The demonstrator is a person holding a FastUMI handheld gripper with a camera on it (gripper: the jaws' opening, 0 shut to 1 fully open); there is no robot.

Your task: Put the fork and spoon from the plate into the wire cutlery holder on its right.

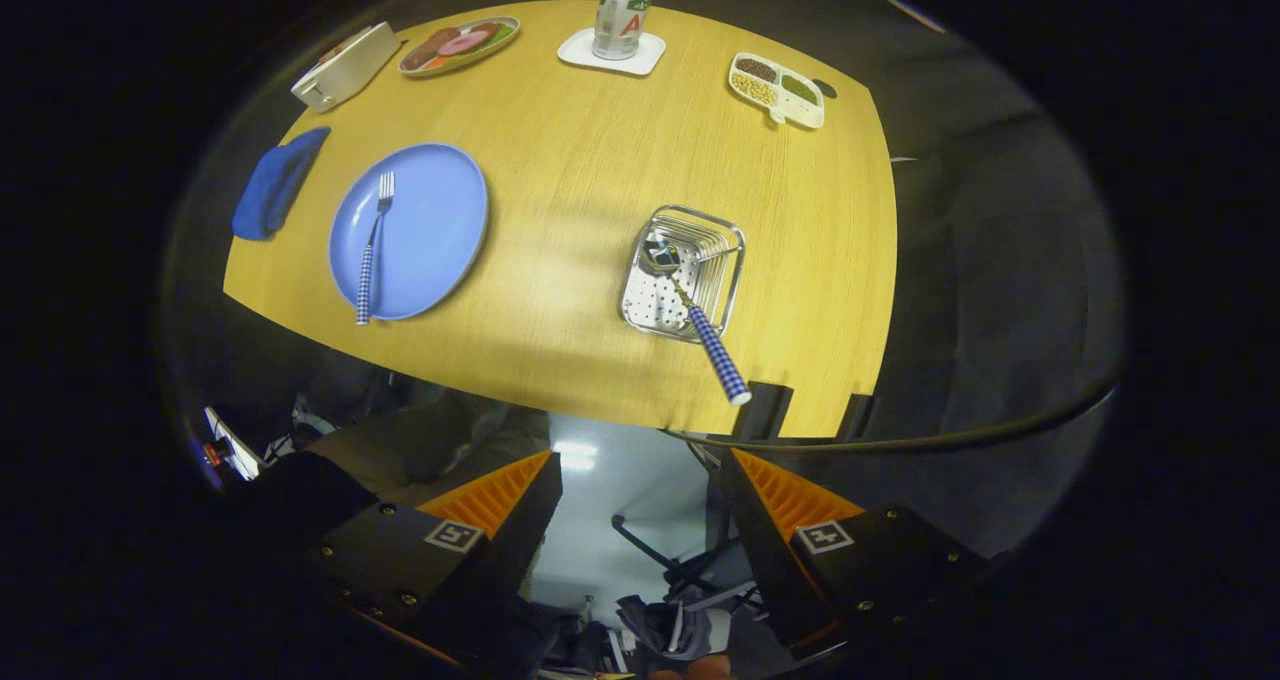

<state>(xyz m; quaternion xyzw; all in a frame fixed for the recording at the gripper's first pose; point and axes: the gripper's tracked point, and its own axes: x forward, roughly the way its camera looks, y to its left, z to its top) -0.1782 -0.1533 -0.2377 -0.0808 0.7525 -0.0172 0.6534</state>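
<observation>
Nearest, the tool [640, 500] hangs high above the near edge of the tabletop [560, 340], its two fingers spread wide with nothing between them; the floor shows through the gap. Being raised and pulled back like this gives it a full look over the table, which I judge suits lining up on the next piece.

Just beyond the fingers stands the wire cutlery holder [683, 272]. The spoon [695, 310] already lies in it, bowl down inside the basket and its checked handle leaning out over the near rim toward the tool, since the handle is longer than the holder.

Well to the left of the holder sits the blue plate [430, 210], and the fork [372, 250] rests along its left side, tines away, handle end reaching past the near rim. That overhang looks like the easiest place to grip. So half the task seems done, with the fork left.

Left of the plate lies a blue cloth [275, 190]. Along the far edge are a white box [345, 65], an oval dish [460, 45], a bottle [621, 15] on a coaster, and a divided tray [778, 90].
</observation>
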